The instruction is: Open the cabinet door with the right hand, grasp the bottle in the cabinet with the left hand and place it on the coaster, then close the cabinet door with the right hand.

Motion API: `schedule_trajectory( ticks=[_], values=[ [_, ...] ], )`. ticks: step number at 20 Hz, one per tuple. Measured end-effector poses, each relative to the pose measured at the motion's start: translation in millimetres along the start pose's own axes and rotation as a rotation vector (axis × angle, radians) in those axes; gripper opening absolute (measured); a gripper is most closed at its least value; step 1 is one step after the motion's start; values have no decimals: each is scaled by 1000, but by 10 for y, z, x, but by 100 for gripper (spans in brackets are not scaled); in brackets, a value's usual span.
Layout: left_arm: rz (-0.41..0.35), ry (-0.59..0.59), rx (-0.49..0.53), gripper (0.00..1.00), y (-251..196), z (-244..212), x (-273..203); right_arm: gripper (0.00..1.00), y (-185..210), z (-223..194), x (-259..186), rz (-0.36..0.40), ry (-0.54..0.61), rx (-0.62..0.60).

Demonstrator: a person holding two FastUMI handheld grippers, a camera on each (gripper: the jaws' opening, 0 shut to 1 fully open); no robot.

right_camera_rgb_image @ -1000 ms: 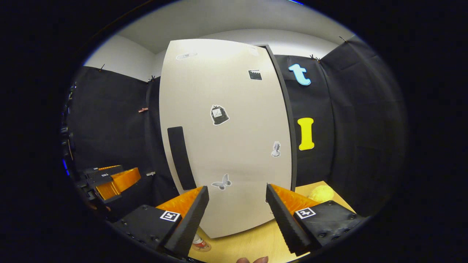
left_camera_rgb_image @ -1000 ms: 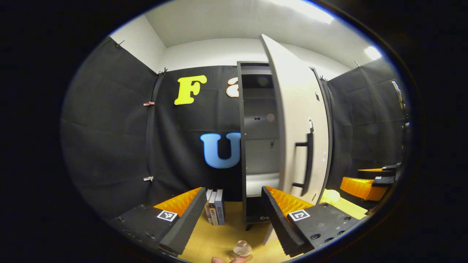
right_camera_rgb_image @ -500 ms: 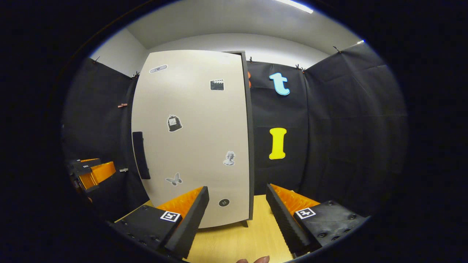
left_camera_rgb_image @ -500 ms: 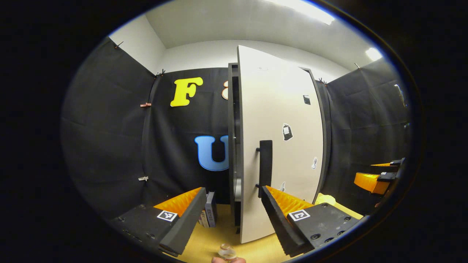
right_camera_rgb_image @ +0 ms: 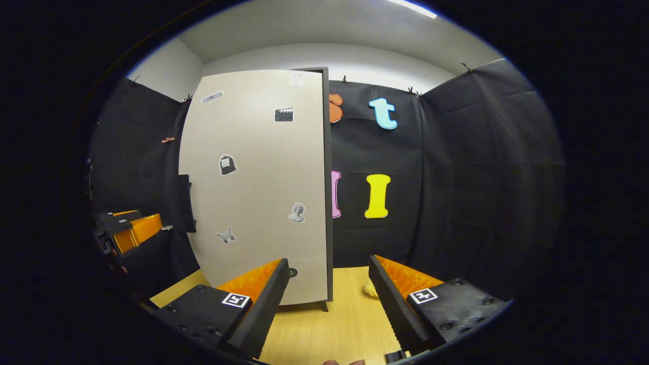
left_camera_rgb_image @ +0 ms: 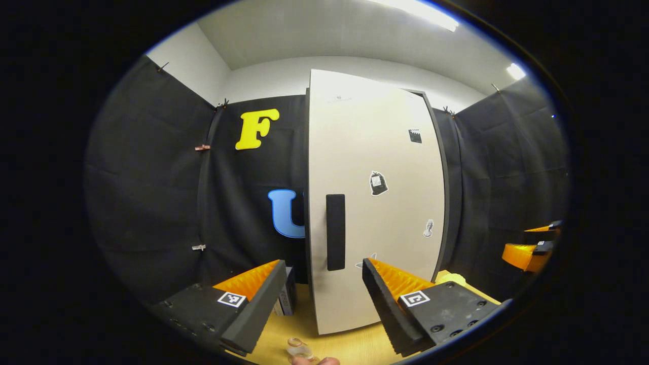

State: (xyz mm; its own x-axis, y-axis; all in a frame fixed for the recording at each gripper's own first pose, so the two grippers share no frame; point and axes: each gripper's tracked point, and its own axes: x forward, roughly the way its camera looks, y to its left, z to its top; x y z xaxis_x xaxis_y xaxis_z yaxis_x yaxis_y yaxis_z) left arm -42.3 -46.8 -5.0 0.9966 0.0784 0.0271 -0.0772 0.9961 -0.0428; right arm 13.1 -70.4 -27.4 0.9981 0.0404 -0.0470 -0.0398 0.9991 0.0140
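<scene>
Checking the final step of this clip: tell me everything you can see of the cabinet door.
The cabinet door is a tall, pale beige panel, smooth like laminate, upright and shut flush in its dark frame. A dark vertical bar handle sits near its left edge, and small stickers dot its face. Neither gripper touches it. It stands on the wooden table.

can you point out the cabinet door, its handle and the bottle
cabinet door [left_camera_rgb_image: 385, 223]: left gripper view, bare front panel.
handle [left_camera_rgb_image: 335, 231]: left gripper view, middle of the dark bar.
bottle [left_camera_rgb_image: 296, 348]: left gripper view, clear top at the bottom edge.
</scene>
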Motion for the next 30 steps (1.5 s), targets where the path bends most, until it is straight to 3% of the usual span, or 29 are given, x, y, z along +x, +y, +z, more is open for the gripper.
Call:
schedule_trajectory(
  ticks=[13,30],
  values=[
    [-29,-7,30,94,-586,40,137,98,-415,-99,144,19,11,29],
    [-28,-2,18,94,-729,22,191,98,-494,-111,258,27,11,36]
  ],
)
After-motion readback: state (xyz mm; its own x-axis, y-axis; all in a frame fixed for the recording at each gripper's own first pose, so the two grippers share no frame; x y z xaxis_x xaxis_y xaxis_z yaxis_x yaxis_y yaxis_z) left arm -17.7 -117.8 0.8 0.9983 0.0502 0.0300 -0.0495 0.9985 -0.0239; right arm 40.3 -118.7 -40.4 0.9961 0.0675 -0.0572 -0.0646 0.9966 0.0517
